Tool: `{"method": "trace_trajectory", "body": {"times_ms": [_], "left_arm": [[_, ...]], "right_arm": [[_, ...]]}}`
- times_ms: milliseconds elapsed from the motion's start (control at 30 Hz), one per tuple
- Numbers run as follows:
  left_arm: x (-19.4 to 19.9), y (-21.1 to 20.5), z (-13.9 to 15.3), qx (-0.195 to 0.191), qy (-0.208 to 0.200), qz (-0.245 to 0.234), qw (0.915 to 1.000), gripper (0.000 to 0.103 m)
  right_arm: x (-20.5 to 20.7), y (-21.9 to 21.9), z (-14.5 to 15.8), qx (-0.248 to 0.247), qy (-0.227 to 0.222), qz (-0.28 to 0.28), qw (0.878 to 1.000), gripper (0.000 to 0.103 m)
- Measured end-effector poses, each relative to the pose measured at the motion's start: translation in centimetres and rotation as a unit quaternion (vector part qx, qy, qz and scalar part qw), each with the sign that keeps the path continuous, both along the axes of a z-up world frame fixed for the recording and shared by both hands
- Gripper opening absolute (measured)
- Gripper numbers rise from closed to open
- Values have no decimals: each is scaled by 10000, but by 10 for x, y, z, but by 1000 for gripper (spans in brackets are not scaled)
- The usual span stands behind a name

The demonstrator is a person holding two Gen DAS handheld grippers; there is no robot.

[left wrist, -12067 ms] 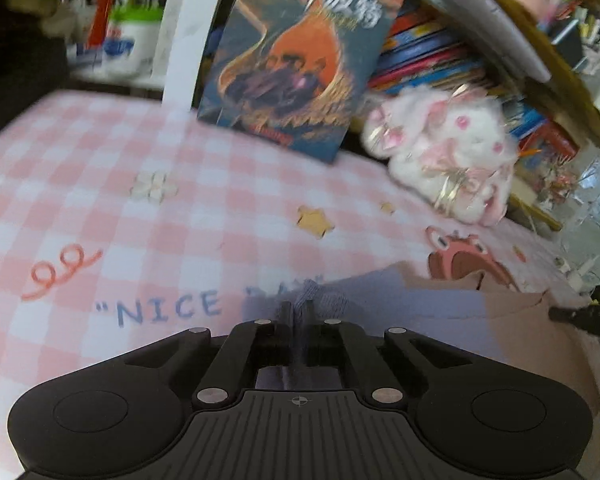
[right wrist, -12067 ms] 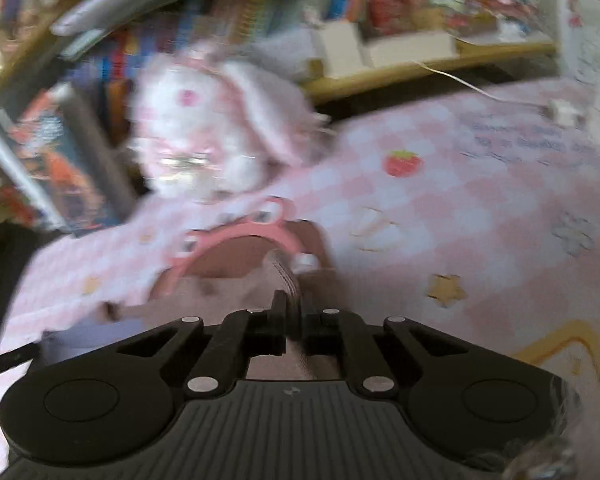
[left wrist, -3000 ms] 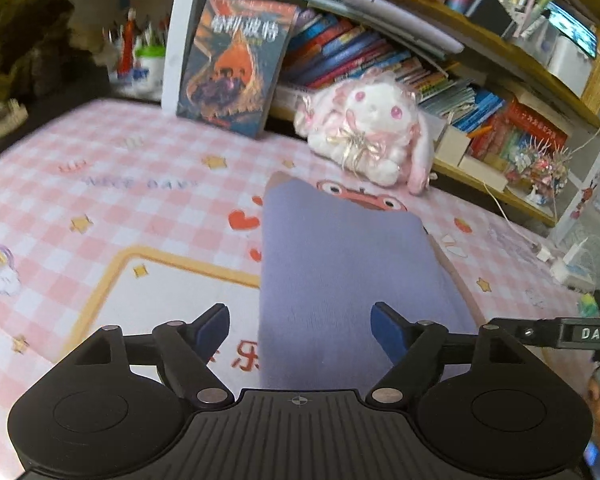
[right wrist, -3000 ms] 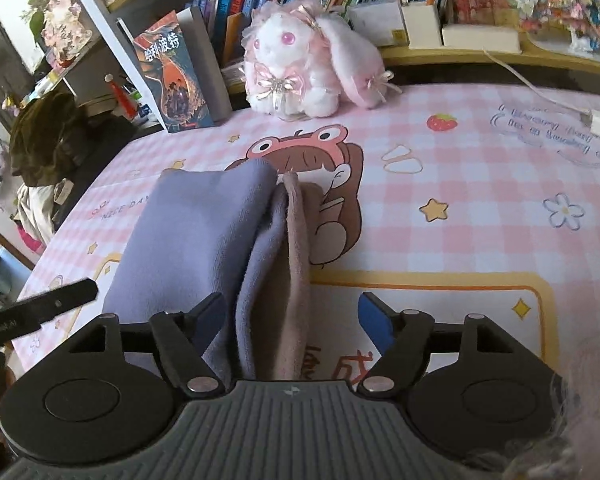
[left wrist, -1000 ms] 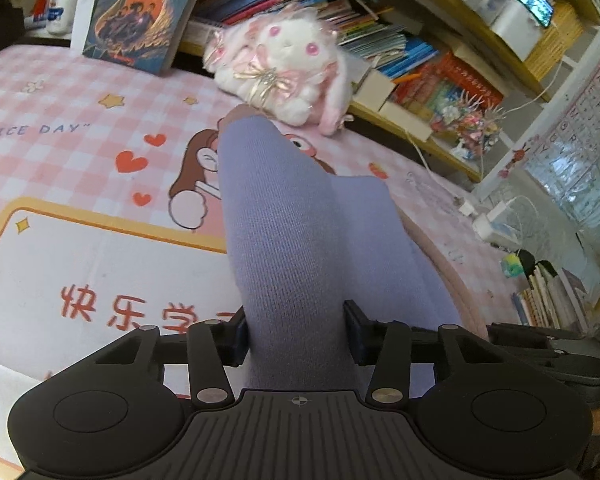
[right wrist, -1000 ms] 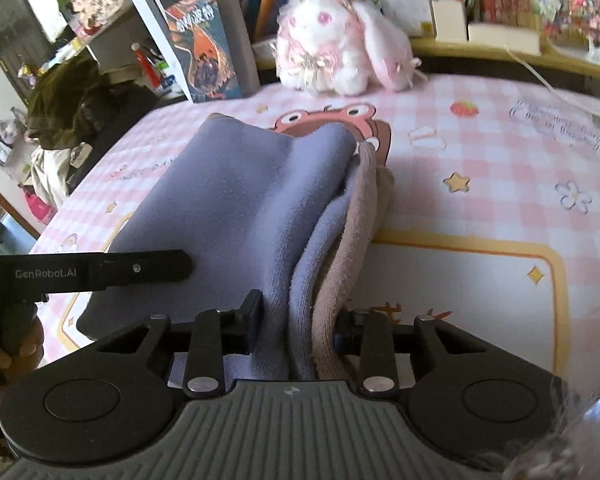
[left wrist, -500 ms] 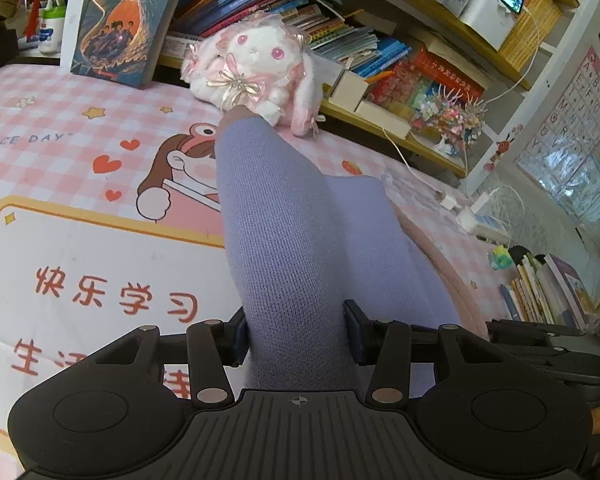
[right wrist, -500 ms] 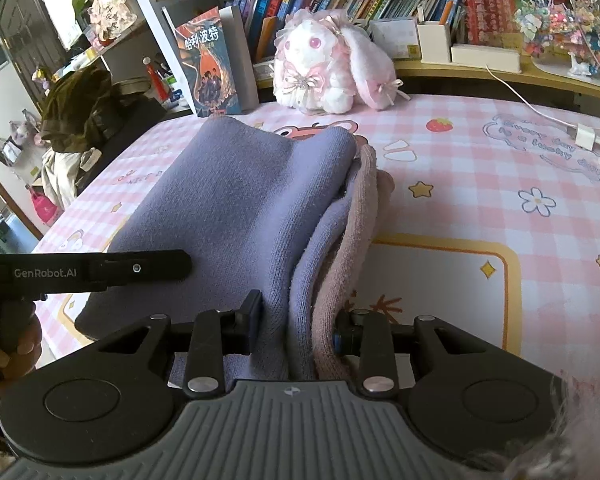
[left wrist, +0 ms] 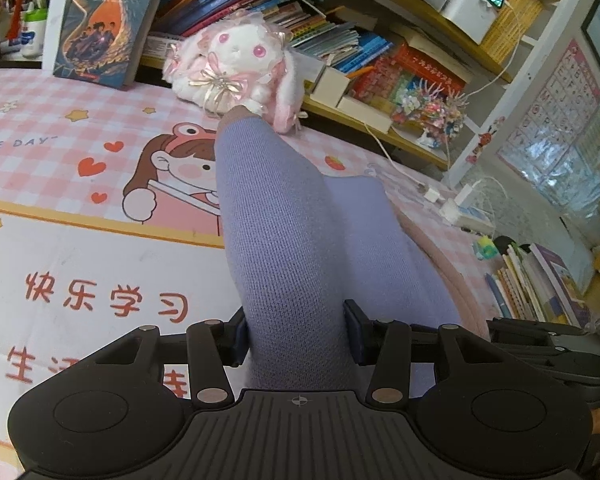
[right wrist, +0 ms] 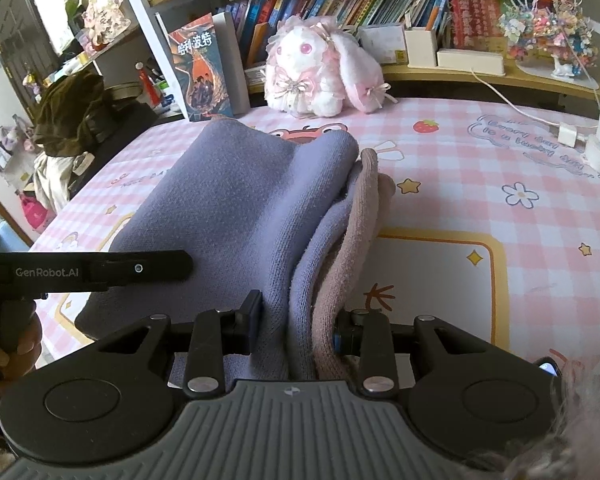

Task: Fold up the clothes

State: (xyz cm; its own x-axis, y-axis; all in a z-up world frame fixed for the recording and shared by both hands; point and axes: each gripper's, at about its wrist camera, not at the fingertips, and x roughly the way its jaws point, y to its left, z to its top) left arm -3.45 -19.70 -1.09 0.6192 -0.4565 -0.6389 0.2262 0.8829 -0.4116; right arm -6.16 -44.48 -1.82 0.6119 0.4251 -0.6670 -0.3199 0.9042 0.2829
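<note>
Lifted a bit higher off the pink checked table mat (right wrist: 480,168) than half a second back. Soft purple knitted garment with a dusty-pink edge (right wrist: 252,200), folded thick, hanging between both claws. Left claw (left wrist: 296,336) squeezed shut on one end, right claw (right wrist: 296,326) on the other, likely keeping the fold together.

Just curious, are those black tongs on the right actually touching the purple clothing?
Touching. In the right wrist view, the right tongs pinch the folded purple garment, both pads pressed against its bunched layers.
</note>
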Motion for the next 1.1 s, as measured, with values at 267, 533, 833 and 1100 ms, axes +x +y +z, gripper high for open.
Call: {"method": "trace_trajectory", "body": {"times_ms": [267,533,833,1100], "left_arm": [[19,32,3,-177,-74,-471,9987,45],[41,84,6,-224,-150,-874,9958,45],[58,152,2,-281,-192,-965,9947,45],[70,200,1,-398,-208,-766,9961,45]], "right_arm": [[-5,29,8,-162,-147,-437,9988,30],[-2,82,17,-249,-238,-798,9962,30],[9,156,16,-324,-291,-929,9947,30],[23,211,16,-417,-371,-712,9959,30]]}}
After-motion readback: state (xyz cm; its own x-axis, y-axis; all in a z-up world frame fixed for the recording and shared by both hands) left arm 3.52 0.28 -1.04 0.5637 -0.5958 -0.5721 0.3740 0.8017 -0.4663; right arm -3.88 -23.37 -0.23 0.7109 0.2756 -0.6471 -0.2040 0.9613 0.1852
